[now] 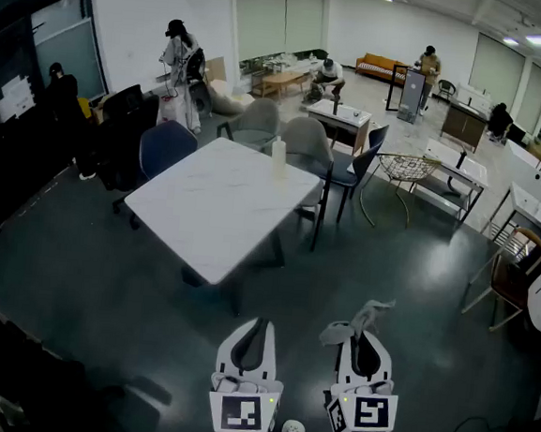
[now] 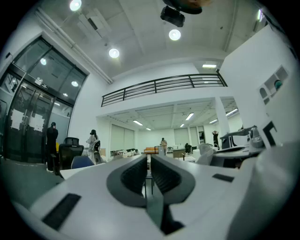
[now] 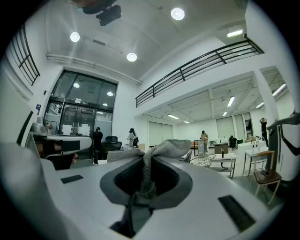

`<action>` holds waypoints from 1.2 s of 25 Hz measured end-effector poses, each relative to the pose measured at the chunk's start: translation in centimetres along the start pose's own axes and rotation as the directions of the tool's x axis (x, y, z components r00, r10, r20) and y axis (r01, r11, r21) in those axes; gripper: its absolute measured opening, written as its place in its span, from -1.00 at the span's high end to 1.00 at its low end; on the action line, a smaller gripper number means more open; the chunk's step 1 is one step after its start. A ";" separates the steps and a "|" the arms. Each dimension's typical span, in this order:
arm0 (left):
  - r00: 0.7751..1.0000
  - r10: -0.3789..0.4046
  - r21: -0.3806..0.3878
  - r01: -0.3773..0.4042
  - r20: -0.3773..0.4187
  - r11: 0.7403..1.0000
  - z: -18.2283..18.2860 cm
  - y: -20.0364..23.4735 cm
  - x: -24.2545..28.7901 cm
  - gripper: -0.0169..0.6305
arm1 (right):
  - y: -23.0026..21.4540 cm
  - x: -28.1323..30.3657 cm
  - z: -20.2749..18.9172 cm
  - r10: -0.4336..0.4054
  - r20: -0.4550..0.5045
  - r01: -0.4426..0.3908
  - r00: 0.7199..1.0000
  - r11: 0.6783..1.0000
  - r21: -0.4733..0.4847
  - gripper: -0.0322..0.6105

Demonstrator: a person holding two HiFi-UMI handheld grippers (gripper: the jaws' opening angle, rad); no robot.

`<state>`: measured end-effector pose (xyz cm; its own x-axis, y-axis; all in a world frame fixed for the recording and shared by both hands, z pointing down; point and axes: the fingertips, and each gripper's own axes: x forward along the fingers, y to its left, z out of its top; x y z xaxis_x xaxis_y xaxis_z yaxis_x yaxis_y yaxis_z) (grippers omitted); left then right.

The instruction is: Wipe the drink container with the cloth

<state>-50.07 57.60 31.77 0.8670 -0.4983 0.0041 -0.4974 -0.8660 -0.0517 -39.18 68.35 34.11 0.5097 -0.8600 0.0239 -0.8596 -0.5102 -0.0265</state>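
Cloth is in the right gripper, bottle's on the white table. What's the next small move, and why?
Probably step toward the table: the bottle stands near its far edge, well beyond both grippers. The right gripper already grips the cloth; the left gripper is closed and empty.

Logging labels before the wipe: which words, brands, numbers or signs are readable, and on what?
No text can be read.
Marker patterns on left gripper and right gripper: black-and-white squares, no letters.
The bottle on the white table: too small to read.
The sheets on the glass doors: too small to read.
The cloth in the right gripper: no print seen.
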 end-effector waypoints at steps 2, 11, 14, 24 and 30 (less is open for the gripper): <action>1.000 -0.001 -0.006 0.001 0.004 1.000 -0.1 0.1 0.2 0.85 | 0.0 0.2 -0.2 -0.001 -0.001 0.001 1.000 1.000 0.001 0.77; 1.000 0.002 -0.006 -0.002 0.005 1.000 0.0 0.2 1.1 0.85 | -0.3 1.1 -0.6 0.003 -0.009 -0.003 1.000 1.000 0.006 0.77; 1.000 0.007 -0.006 -0.007 0.002 1.000 -0.2 0.1 1.7 0.85 | -0.7 1.5 -1.0 0.012 -0.019 -0.012 1.000 1.000 0.013 0.77; 0.999 0.039 0.008 -0.039 -0.005 0.999 -1.2 -1.2 3.2 0.85 | -2.8 2.7 -1.6 0.057 -0.021 -0.056 0.998 0.998 0.009 0.77; 0.998 0.054 0.012 -0.053 -0.017 0.999 -1.4 -1.7 4.3 0.85 | -3.8 3.6 -2.3 0.073 -0.039 -0.072 0.997 0.997 0.022 0.77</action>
<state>-45.54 56.86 33.30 0.8385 -0.5446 0.0186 -0.5426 -0.8376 -0.0635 -34.15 67.20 36.63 0.4441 -0.8939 0.0608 -0.8930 -0.4471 -0.0505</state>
